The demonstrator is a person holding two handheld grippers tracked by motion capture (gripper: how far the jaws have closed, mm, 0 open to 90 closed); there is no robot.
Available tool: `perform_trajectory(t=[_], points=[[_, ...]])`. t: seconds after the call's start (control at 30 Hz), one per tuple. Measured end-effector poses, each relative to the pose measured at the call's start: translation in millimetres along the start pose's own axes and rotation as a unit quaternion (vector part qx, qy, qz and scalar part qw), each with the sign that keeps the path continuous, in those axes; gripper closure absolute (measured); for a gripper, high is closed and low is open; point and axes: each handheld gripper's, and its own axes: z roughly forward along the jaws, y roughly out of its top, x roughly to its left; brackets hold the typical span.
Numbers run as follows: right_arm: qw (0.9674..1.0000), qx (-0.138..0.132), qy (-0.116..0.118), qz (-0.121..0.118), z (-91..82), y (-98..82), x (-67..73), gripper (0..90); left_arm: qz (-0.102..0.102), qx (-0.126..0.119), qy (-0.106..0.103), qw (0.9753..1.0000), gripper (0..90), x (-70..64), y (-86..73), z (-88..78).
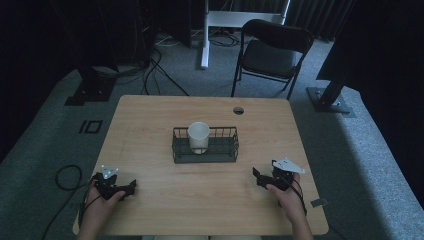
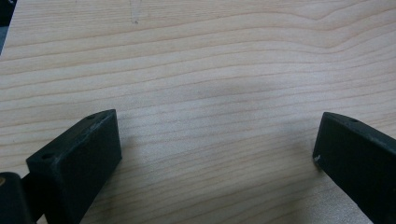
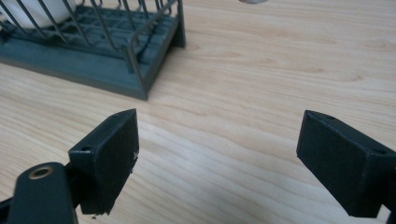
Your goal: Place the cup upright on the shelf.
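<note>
Both claws parked low near the front edge of the tabletop [image 1: 150, 115], one toward each front corner. Left claw [image 1: 131, 187] spread wide, nothing between the jaws, just bare wood grain under it in the left gripper view [image 2: 217, 140]. Right claw [image 1: 259, 176] equally wide apart and empty, angled toward the wire basket [image 1: 205, 156], with the basket's near corner [image 3: 140, 88] looming at the upper left of the right gripper view.

White cup [image 1: 198, 136] standing upright inside the basket, left of its middle, basket itself sitting mid-tabletop, well apart from both claws.

Risks from here, as a judgement: tall wire walls around a smooth round cup. Coming in too low from the right likely means a jaw clipping the basket rim and shoving the whole basket toward the back edge. Pinching the cup off-centre, or only at the lip, could tip it against the wires or let it slip out mid-lift. Lifting at a slant might snag the cup's base on the top wire and drag the light basket up with it. Left claw far from the basket, so no steadying yet if it slides.
</note>
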Motion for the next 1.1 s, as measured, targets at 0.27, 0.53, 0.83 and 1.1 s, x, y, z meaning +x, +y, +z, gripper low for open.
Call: perform_trajectory(t=[0.27,0.53,0.83,1.1], points=[[0.9998,0.016,-0.009,0.001,-5.9,-6.3,-12.1,12.8,0.0,0.0,0.0,1.0,1.3,0.0,0.0,0.0],[0.9984,0.044,-0.03,0.018,-8.3,-14.3,-24.5,12.8,0.0,0.0,0.0,1.0,1.3,0.0,0.0,0.0],[0.9936,0.085,-0.067,0.03,-11.2,-23.6,-36.5,12.8,0.0,0.0,0.0,1.0,1.3,0.0,0.0,0.0],[0.9909,0.1,-0.081,0.036,-13.8,-27.8,-44.1,13.7,0.0,0.0,0.0,1.0,1.3,0.0,0.0,0.0]])
